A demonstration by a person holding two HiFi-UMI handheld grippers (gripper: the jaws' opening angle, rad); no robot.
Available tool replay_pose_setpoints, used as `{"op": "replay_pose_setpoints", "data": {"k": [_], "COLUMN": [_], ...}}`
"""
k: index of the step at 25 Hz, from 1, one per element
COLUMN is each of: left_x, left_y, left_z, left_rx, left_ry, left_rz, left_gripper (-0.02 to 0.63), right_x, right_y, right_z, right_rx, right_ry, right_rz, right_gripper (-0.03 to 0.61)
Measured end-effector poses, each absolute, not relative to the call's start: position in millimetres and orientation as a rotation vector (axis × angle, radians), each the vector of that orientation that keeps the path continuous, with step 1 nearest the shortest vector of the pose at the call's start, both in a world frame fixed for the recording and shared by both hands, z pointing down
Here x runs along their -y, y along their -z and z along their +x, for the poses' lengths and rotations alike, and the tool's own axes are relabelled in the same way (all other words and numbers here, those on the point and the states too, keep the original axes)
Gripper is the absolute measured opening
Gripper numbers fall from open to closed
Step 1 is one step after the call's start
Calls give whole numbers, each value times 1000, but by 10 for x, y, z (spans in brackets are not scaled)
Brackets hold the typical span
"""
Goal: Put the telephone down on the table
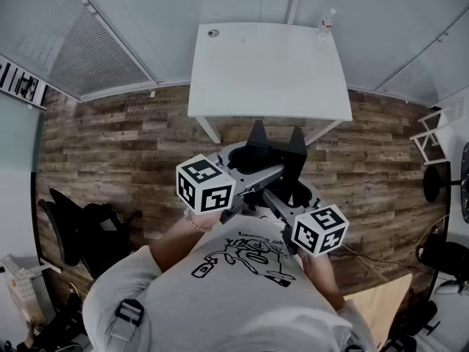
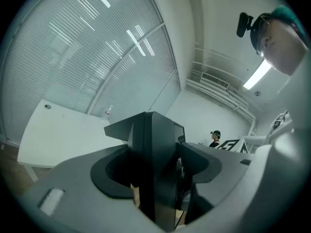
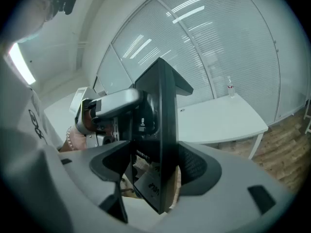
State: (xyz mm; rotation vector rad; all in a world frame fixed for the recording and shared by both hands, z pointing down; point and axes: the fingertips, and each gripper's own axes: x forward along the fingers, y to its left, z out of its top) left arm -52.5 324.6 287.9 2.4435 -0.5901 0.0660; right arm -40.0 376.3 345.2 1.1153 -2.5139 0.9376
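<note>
The telephone [image 1: 277, 151] is a black, angular desk set held in the air over the wood floor, in front of the white table [image 1: 267, 72]. My left gripper [image 1: 253, 171] comes at it from the left and is shut on one black panel [image 2: 155, 149], which fills the gap between its jaws. My right gripper [image 1: 289, 191] comes from the right and is shut on another panel [image 3: 163, 130] with a label on its underside. In the right gripper view the left gripper [image 3: 112, 106] shows behind the telephone. The table [image 2: 58, 135] [image 3: 218, 123] lies ahead and lower.
A small bottle [image 1: 326, 22] [image 3: 230, 87] stands at the table's far right corner and a small round thing [image 1: 212, 32] lies at its far left. A black chair [image 1: 80, 229] is left, white shelving [image 1: 432, 134] right, a cardboard box [image 1: 377, 303] behind right. A person [image 2: 214, 139] stands far off.
</note>
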Motion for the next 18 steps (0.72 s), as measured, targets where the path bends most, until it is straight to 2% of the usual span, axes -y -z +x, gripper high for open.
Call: {"op": "replay_pose_setpoints", "data": {"k": [18], "left_x": [-3112], "left_y": [-2863], "left_z": [-722], "left_rx": [606], "left_ry": [-53], "left_rz": [2431], "left_gripper": [298], "right_x": [-3632], "right_y": [-3425], "right_z": [-584], "right_rx": [2514], "right_ry": [-931], "right_rz": [1100], "right_gripper": [278]}}
